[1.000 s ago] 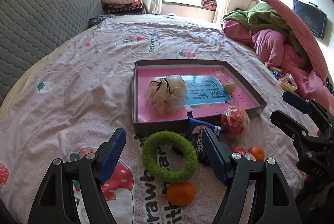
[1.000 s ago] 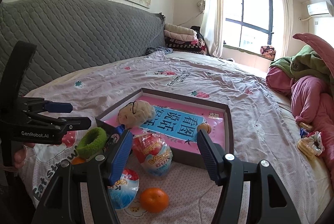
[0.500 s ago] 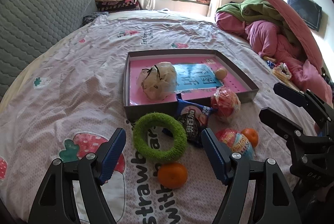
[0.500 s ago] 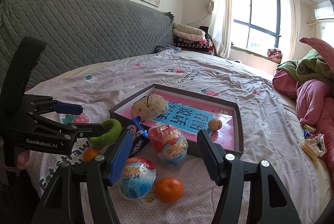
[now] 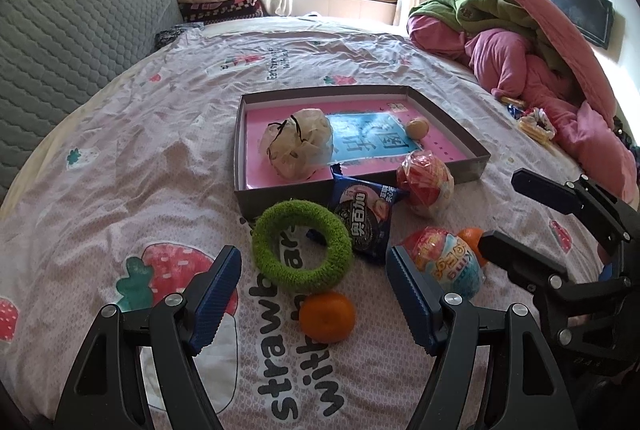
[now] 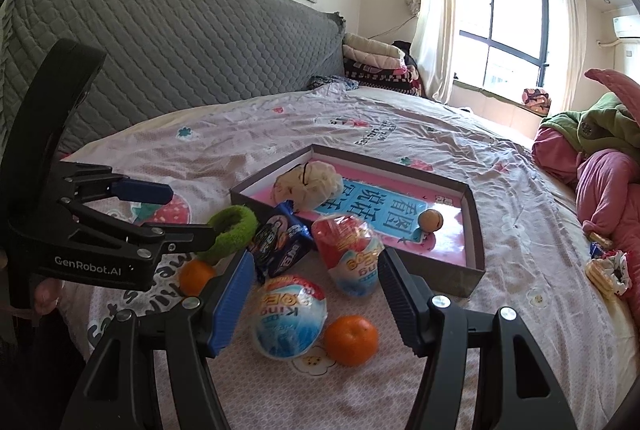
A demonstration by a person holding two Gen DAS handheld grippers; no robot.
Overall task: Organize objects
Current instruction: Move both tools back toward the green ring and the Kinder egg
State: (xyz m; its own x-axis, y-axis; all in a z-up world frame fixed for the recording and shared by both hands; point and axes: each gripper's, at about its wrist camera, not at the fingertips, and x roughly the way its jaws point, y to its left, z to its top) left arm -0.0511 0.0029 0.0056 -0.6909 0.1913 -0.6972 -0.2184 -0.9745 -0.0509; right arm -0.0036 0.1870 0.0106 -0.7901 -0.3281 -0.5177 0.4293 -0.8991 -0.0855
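Both grippers have eased nearer the "King" egg [image 6: 289, 314], "GenRobot.AI" left gripper [image 6: 168, 213].

From my seat the bedsheet [image 5: 120, 157] is pale pink with strawberry prints and black lettering, and the box [image 5: 476, 165] on it has grey-brown walls and a pink floor with a blue panel. In front of it there's a fuzzy green ring [image 5: 302, 246], a dark blue snack packet [image 5: 366, 222], two orange tangerines [image 5: 327, 316] [image 6: 351, 340], and red-and-blue wrapped eggs [image 6: 289, 314]. Both grippers are black with blue pads [image 5: 216, 290], and the bag [image 5: 298, 143] in the box looks cream, I think.
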